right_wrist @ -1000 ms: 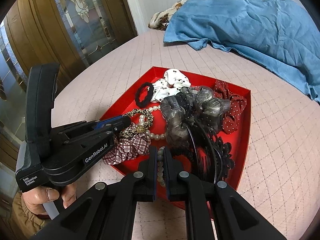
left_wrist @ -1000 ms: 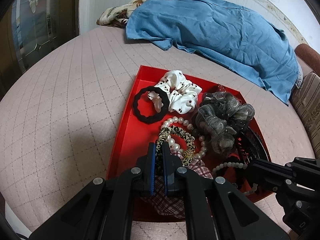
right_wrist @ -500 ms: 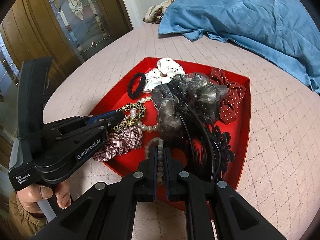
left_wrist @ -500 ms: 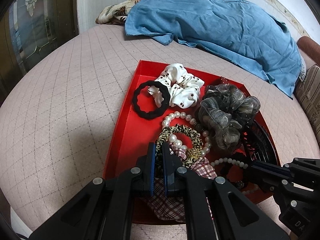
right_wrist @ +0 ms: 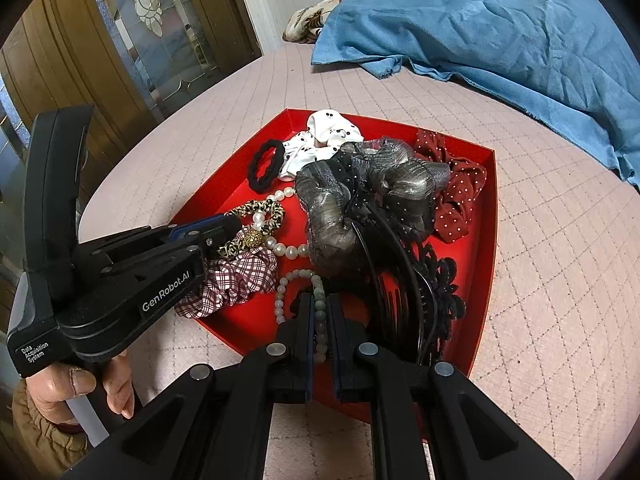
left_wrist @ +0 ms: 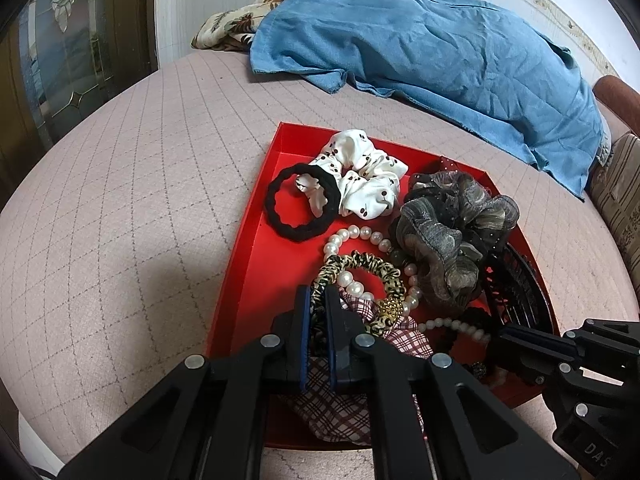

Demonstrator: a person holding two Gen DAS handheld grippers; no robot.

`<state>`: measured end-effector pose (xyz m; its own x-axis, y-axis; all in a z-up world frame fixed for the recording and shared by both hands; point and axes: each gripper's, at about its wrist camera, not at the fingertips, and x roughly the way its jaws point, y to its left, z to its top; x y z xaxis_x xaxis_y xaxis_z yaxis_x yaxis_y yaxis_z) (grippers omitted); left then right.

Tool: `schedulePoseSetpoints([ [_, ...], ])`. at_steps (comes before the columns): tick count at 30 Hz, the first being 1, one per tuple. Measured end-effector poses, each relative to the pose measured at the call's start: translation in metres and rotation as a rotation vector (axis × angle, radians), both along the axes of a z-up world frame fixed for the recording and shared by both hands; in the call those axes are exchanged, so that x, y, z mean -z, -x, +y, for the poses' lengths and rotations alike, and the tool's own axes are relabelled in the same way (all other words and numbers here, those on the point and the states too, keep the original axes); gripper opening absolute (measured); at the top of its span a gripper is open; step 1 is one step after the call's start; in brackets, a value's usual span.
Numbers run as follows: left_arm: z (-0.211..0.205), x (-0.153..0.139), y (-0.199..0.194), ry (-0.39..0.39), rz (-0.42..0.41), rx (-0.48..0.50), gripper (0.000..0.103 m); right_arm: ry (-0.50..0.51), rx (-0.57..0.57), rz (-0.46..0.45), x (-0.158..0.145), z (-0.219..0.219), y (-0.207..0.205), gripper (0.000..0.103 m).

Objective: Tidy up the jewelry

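A: Since a second ago, both tools have drawn slightly back toward the tray's near edge; contents otherwise unshifted. Item one: left tool (left_wrist: 316,300), closed on the leopard-print hair tie (left_wrist: 362,266), near the near-left corner of the red tray (left_wrist: 256,216). Item two: right tool (right_wrist: 320,312), closed on a greenish bead bracelet (right_wrist: 298,280), at the near edge.

B: Tray location?

A: On the pink quilted bed (left_wrist: 120,200), a blue garment (left_wrist: 420,52) heaped at the bed's far edge.

B: Remaining stock?

A: Black hair tie (left_wrist: 302,208) and white spotted scrunchie (left_wrist: 364,180) at the far-left corner; pearl string (left_wrist: 360,236) centre; grey organza scrunchie (left_wrist: 452,232) beside it; plaid scrunchie (right_wrist: 236,272) at the near edge; red dotted scrunchie (right_wrist: 456,200) at the far-right corner; black combs (right_wrist: 412,300) along the right edge.

B: Progress?

A: Judged early. Everything lies jumbled and overlapping in one tray; only two pieces are gripped, neither clearly free of the pile.

B: Markings?

A: Left tool body: "GenRobot.AI" and "Data Acquisition System".
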<state>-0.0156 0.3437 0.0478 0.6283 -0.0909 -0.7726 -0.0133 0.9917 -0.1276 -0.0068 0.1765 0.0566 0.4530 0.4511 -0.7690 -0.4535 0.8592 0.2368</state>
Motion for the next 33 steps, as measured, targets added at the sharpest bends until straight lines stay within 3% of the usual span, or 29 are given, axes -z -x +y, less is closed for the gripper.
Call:
schedulePoseSetpoints([
  [1, 0.000, -0.001, 0.000, -0.002, -0.004, -0.002, 0.019, -0.003, 0.001, -0.002, -0.001, -0.001, 0.001, 0.016],
  [2, 0.001, -0.001, 0.001, -0.003, -0.008, -0.005, 0.027, -0.005, 0.002, -0.007, -0.002, -0.002, 0.001, 0.030],
  [3, 0.001, -0.002, 0.001, -0.003, -0.013, -0.010, 0.043, -0.005, 0.004, -0.016, -0.004, -0.002, 0.003, 0.038],
  [4, 0.002, -0.004, 0.003, 0.007, -0.024, -0.008, 0.047, -0.005, 0.008, -0.029, -0.007, -0.002, 0.005, 0.050],
  [5, 0.002, -0.006, 0.004, 0.012, -0.034, -0.009, 0.048, -0.003, 0.009, -0.041, -0.009, -0.003, 0.007, 0.054],
  [16, 0.007, -0.022, 0.019, 0.031, -0.139, -0.040, 0.071, -0.003, 0.056, -0.094, -0.030, -0.019, 0.022, 0.060],
  [20, 0.009, -0.038, 0.036, -0.077, -0.242, -0.158, 0.081, -0.010, 0.094, -0.119, -0.037, -0.036, 0.033, 0.070],
  [27, 0.003, -0.080, 0.092, -0.165, -0.435, -0.282, 0.103, 0.000, 0.167, -0.187, -0.050, -0.072, 0.060, 0.083],
  [30, -0.015, -0.101, 0.119, -0.283, -0.505, -0.312, 0.103, 0.002, 0.194, -0.211, -0.055, -0.085, 0.071, 0.084],
  [33, -0.025, -0.116, 0.133, -0.301, -0.522, -0.316, 0.103, -0.007, 0.211, -0.238, -0.060, -0.095, 0.081, 0.086],
])
